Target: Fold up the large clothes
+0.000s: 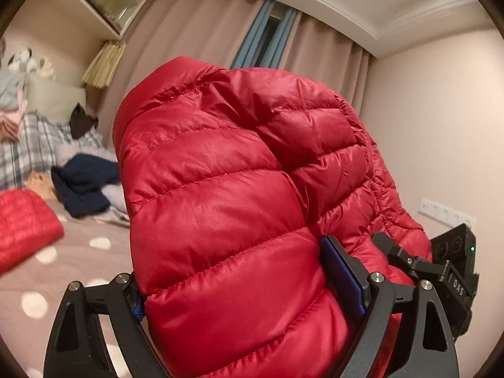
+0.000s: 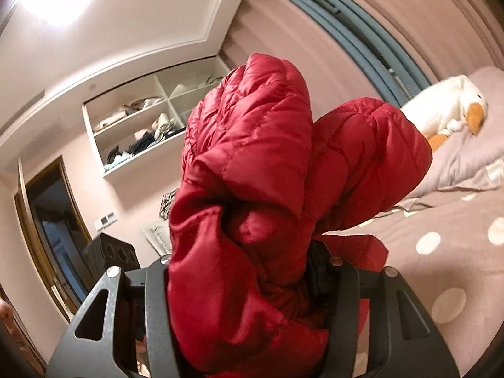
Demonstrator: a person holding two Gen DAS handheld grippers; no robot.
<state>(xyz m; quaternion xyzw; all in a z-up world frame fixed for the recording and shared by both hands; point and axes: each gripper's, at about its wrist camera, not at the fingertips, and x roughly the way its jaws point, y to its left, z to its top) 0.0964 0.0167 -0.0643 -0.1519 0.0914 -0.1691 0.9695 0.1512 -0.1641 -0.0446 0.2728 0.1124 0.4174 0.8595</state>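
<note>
A red quilted down jacket bulges up in a thick bundle between the blue-padded fingers of my left gripper, which is shut on it, jaws wide around the bulk. In the right wrist view the same jacket stands up in two puffy lobes, and my right gripper is shut on a bunched part of it. Both grippers hold the jacket in the air above the bed, close together. The right gripper's black body shows just right of the left one. The jacket hides most of the pads.
Below lies a bed with a dotted pinkish-grey sheet. On it are another red padded garment, a navy garment, plaid bedding and a white plush goose. Curtains, a wall shelf and a doorway surround it.
</note>
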